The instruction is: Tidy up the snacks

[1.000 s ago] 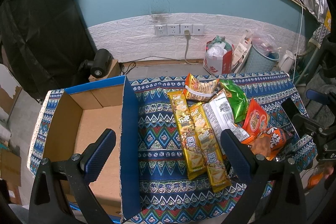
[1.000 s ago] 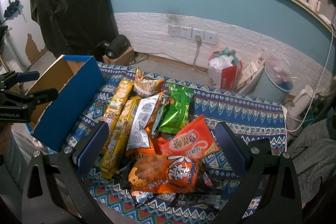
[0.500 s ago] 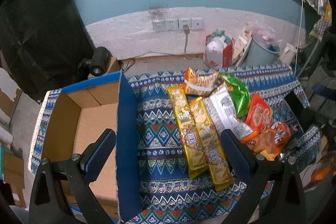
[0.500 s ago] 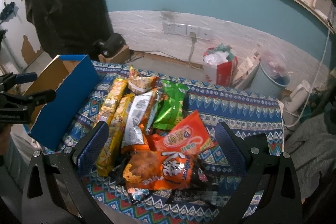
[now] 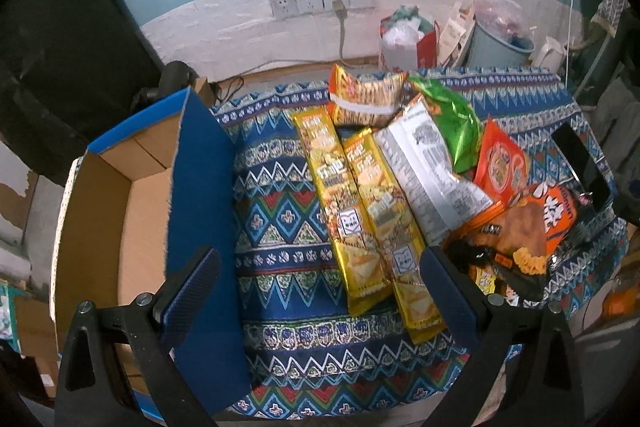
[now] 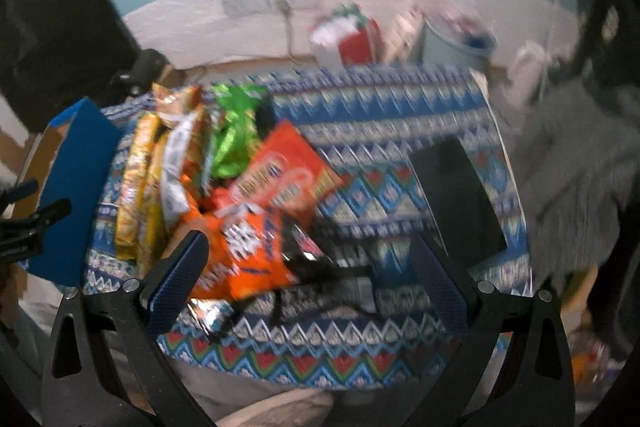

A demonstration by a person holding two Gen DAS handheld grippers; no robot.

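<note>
Snack packs lie in a heap on the patterned cloth (image 5: 280,211): two long yellow packs (image 5: 340,203), a white pack (image 5: 428,167), a green bag (image 5: 456,119), a red-orange bag (image 5: 500,163) and an orange chip bag (image 5: 536,223). An open blue cardboard box (image 5: 196,187) stands to their left. My left gripper (image 5: 320,291) is open above the cloth, its right finger beside the yellow packs. In the blurred right wrist view my right gripper (image 6: 308,283) is open over the orange chip bag (image 6: 240,251), with the red-orange bag (image 6: 284,171) and green bag (image 6: 236,131) beyond.
A black phone (image 5: 580,163) lies on the cloth at the right, the same phone (image 6: 456,199) showing near my right gripper. Behind the table are wall sockets (image 5: 320,1), a red bag (image 5: 404,43), a grey bin (image 5: 496,47) and a black cloth at the left.
Both grippers have moved down and forward toward the snacks. The right wrist view has swung right and is now blurred with motion; the phone has come into its view.
</note>
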